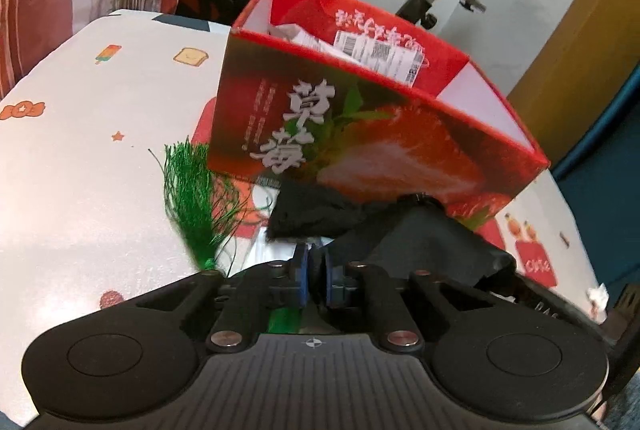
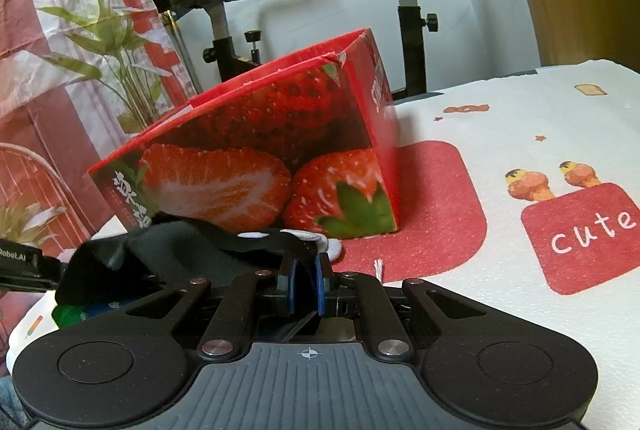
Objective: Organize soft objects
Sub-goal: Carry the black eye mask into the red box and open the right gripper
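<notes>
Cloth (image 1: 320,214), black and limp, lies on the bench (image 1: 100,150) just in front of the strawberry box (image 1: 360,134), touching its near wall. Both tools have hold of it. The left hand-held gripper (image 1: 317,272) has its blue pads pinched almost together on a fold of the cloth; the right hand-held gripper (image 2: 306,284) is likewise nearly closed, with a strip of the same cloth (image 2: 180,250) running between its pads. The cloth hangs slack between the two grips.

A green tassel (image 1: 196,206) lies on the bench to the left of the cloth, its knotted end close to the left gripper's linkage. Something white (image 2: 332,244) peeks out from under the cloth near the box's base; what it is cannot be told.

The step in hand looks like lifting the cloth into the open-topped box. To do it well, both grippers should rise together so the cloth stays spread and does not drag the tassel along. The cloth must clear the box's near rim before moving forward, since a snag could tip or push the light box. Release should come only once the bulk hangs inside the walls.
</notes>
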### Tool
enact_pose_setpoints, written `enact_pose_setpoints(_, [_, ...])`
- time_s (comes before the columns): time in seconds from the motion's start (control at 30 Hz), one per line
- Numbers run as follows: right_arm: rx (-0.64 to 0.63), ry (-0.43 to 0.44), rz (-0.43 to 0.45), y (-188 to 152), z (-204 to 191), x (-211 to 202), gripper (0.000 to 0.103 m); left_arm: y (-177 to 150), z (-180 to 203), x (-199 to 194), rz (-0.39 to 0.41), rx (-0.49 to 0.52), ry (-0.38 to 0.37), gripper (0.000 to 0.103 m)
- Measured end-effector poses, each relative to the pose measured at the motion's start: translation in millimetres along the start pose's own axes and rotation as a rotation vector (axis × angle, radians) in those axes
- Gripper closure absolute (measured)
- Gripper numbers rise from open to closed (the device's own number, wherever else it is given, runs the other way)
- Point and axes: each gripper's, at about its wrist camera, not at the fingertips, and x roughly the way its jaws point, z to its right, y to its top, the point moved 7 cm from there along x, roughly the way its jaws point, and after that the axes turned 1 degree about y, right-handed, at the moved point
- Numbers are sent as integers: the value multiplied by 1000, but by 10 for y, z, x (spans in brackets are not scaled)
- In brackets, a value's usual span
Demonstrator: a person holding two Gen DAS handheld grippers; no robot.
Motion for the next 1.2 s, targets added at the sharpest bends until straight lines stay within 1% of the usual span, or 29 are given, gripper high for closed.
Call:
enact_pose_setpoints(0.13, [0, 3, 15, 30, -8, -58, 96, -4, -43, -54, 34, 5, 14, 97])
enact_pose_setpoints(0.23, [4, 4, 39, 98, -14, -132, 98, 52, -79, -135, 74, 10, 34, 98])
enact_pose_setpoints(0.33, [12, 6, 58, 167, -6, -195, 99, 113, -89, -214, 112, 18, 37, 98])
enact_pose_setpoints(0.53, [9, -1, 45, 158, -3, -203, 100, 165, -99, -262, 144, 11, 21, 98])
enact_pose_setpoints(0.67, [-5, 11, 68, 249, -73, -254, 100, 194, -107, -319, 167, 10, 13, 98])
enact_pose_setpoints(0.8, [-21, 17, 92, 359, -135, -328, 100, 282, -60, -409, 210, 25, 3, 98])
enact_pose_setpoints(0.93, [-38, 25, 117, 503, -211, -409, 100, 403, 10, -538, 263, 50, -7, 98])
enact_pose_setpoints(1.07, [-80, 46, 148, 745, -352, -501, 100, 575, 44, -692, 318, 60, -24, 98])
enact_pose_setpoints(1.13, [-90, 61, 125, 878, -395, -478, 101, 671, 67, -750, 340, 71, -28, 98])
enact_pose_setpoints(1.2, [-125, 61, 127, 1031, -439, -482, 101, 785, 96, -794, 358, 88, -34, 98])
